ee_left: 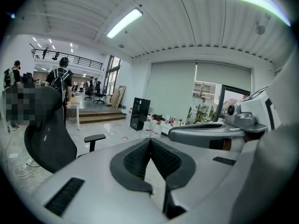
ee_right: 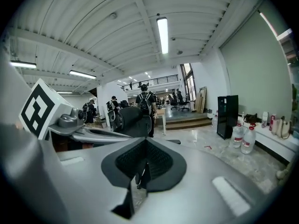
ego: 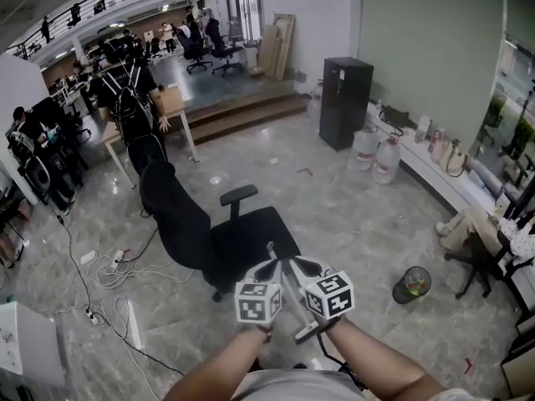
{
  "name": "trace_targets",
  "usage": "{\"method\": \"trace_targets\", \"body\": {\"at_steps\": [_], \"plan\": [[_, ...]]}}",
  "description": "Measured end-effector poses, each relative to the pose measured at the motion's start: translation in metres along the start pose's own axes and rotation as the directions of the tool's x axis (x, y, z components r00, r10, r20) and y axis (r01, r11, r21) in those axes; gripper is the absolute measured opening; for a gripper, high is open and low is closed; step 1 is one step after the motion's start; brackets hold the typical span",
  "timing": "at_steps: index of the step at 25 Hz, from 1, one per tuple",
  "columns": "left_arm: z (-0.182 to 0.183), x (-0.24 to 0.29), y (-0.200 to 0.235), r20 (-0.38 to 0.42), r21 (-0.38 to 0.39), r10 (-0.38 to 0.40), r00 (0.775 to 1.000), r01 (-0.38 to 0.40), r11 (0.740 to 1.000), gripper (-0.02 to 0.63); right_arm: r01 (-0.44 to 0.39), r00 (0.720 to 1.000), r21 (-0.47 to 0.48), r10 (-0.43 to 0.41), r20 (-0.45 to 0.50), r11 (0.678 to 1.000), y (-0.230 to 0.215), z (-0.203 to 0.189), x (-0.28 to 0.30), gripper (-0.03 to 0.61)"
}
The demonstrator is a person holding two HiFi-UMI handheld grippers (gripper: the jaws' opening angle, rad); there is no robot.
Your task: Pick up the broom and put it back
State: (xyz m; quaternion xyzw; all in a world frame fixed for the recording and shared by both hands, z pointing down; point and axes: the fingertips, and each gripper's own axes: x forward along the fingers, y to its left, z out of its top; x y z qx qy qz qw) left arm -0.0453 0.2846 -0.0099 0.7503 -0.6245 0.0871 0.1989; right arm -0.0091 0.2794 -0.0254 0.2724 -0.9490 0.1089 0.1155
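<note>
Finding: both tools are being held side by side, close in front of the person and above a black chair point(ego: 238, 242) standing on the floor point(ego: 343, 199).

The left tool point(ee_left: 150, 140) is showing its jaws pressed together with nothing between them. The right tool point(ee_right: 145, 141) is showing the same: jaws closed and empty.

Both are pointing out across the room rather than down at the floor. This is reading as a carrying or searching posture, not an approach to a grasp.

The broom is not appearing in any view, so where it lies cannot be told. It is in neither tool.

A bin point(ego: 412, 284) is standing toward the floor's right edge, well apart from the tools.

Judgement: closed, empty jaws are suggesting either that the pick-up is not yet begun or that the return is already done. The views are not settling which.
</note>
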Motion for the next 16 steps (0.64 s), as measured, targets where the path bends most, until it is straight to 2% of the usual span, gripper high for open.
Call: {"method": "trace_targets", "body": {"at_steps": [16], "plan": [[-0.011,-0.014,-0.007,-0.006,-0.020,0.046,0.999,-0.046,0.999,0.008,-0.026,1.000,-0.011,0.026,0.014,1.000,0.009,-0.003,-0.014,0.002]]}}
